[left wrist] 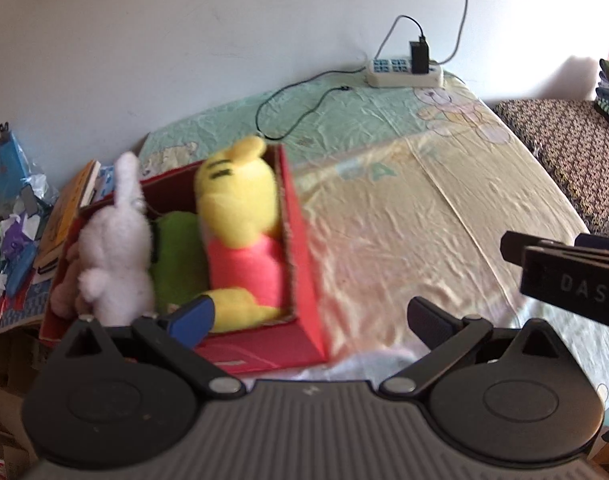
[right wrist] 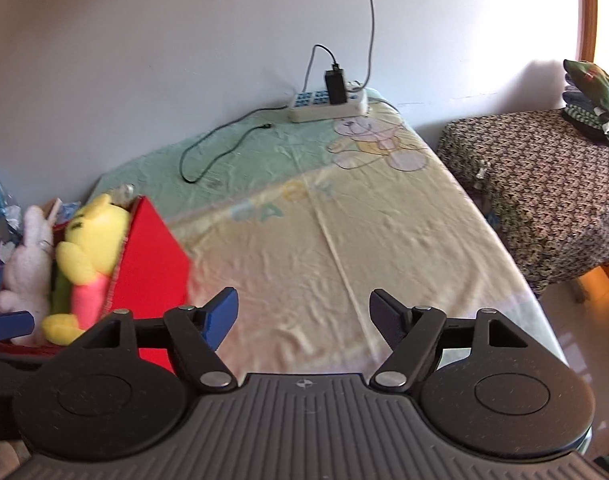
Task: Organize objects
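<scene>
We judge the tidying nearly done: the yellow plush bear (left wrist: 236, 216), white plush rabbit (left wrist: 116, 248) and green plush toy (left wrist: 176, 256) sit in the red cardboard box (left wrist: 304, 264), while the left gripper (left wrist: 308, 316) and right gripper (right wrist: 304, 316) gape, grasping nothing (the pale printed bedsheet (right wrist: 344, 248) shows no stray toys).

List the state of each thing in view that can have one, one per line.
Red box: open-topped, holding toys.
Yellow plush: inside the box, against its right wall.
White bunny: upright in the box.
Green plush: lying between bunny and yellow plush.
Power strip: black charger plugged in.
Left gripper: fingers open, empty.
Right gripper: fingers open, empty.

Home bedroom: bed (right wrist: 344, 240), plush toys (left wrist: 240, 216).
</scene>
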The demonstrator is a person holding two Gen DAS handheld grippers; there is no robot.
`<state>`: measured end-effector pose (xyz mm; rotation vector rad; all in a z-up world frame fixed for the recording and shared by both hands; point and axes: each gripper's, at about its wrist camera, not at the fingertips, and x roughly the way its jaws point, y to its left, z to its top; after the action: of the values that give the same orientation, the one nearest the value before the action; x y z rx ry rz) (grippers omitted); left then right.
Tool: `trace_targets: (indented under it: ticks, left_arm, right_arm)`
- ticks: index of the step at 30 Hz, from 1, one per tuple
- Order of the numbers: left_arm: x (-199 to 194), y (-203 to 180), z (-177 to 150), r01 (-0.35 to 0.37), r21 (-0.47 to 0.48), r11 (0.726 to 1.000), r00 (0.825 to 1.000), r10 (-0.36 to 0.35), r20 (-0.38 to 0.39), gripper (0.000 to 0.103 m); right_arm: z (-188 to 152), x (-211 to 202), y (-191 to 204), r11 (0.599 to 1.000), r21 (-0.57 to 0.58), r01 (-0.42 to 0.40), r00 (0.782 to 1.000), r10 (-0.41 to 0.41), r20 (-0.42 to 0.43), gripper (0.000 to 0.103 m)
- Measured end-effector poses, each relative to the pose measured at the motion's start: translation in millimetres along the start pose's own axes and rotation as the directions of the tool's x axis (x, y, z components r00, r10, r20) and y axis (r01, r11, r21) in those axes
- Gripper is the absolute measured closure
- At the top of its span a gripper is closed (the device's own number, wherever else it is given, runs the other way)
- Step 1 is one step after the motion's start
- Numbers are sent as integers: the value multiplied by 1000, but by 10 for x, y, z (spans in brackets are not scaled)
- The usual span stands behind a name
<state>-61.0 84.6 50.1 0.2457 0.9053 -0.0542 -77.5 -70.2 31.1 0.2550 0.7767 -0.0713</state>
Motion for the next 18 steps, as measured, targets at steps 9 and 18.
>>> trace_targets:
  ticks: [9, 18]
  left_arm:
    - [106, -201, -25, -40, -15, 999, 999, 40, -32, 1]
    - [184, -222, -107, -70, -43, 997, 995, 66, -77, 1]
  right_arm:
    - [19, 115, -158, 999, -23, 28, 998, -29, -49, 25]
    - [2, 247, -198, 999, -34, 24, 992, -28, -122, 23]
